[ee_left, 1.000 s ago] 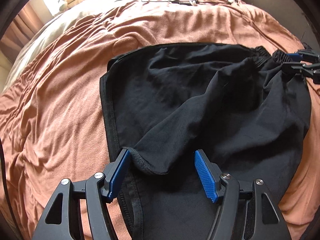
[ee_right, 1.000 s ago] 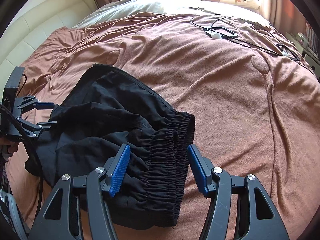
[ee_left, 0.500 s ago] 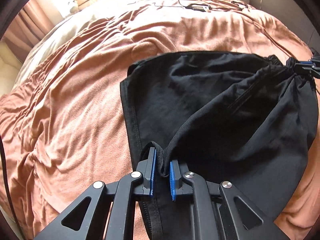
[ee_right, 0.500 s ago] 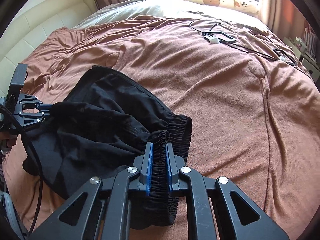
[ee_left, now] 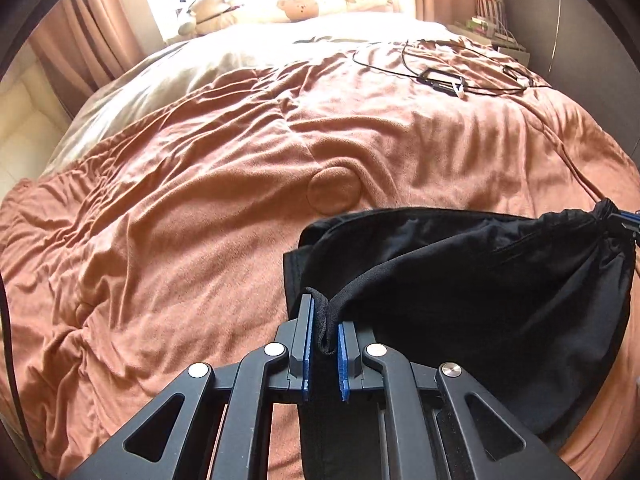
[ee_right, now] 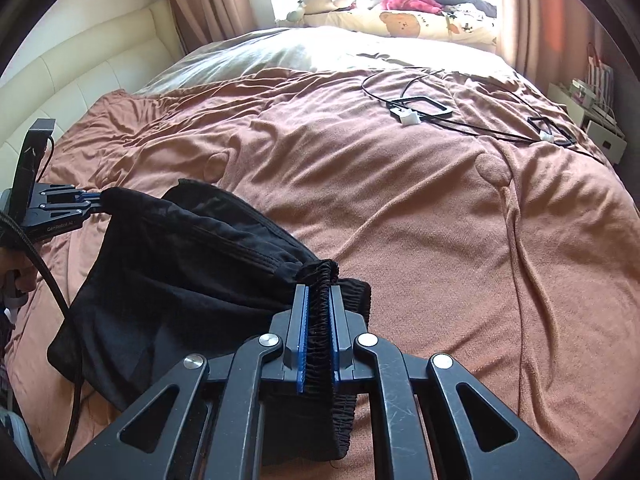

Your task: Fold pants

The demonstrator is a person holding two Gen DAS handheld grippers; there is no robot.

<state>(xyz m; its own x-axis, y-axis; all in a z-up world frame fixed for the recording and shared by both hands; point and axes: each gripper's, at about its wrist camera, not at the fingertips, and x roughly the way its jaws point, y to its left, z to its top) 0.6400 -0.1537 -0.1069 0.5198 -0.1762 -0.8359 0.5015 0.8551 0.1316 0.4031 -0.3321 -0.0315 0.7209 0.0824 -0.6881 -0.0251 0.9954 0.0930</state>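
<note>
Black pants [ee_left: 480, 280] hang slack between my two grippers over the brown bedspread [ee_left: 180, 220]. My left gripper [ee_left: 323, 314] is shut on a bunched hem edge, its blue pads pressing the cloth. At the far right of this view the right gripper [ee_left: 626, 226] pinches the gathered other end. In the right wrist view my right gripper [ee_right: 318, 292] is shut on the elastic waistband [ee_right: 352, 292]. The pants [ee_right: 180, 272] stretch left from there to the left gripper [ee_right: 94, 202], which holds its end raised. The lower folds rest on the bedspread [ee_right: 400, 220].
Black cables with small white plugs [ee_right: 420, 110] lie on the far right of the bed. Pillows and plush toys [ee_right: 400, 16] sit at the window end. A cream padded headboard [ee_right: 80, 80] runs along the left, and a white nightstand [ee_right: 600, 128] stands at the right. A hand [ee_right: 20, 276] shows at the left edge.
Both grippers went from open around the cloth to shut on it. The left one then lifted its hem end, pulling the pants up off the bed into a sagging span.
</note>
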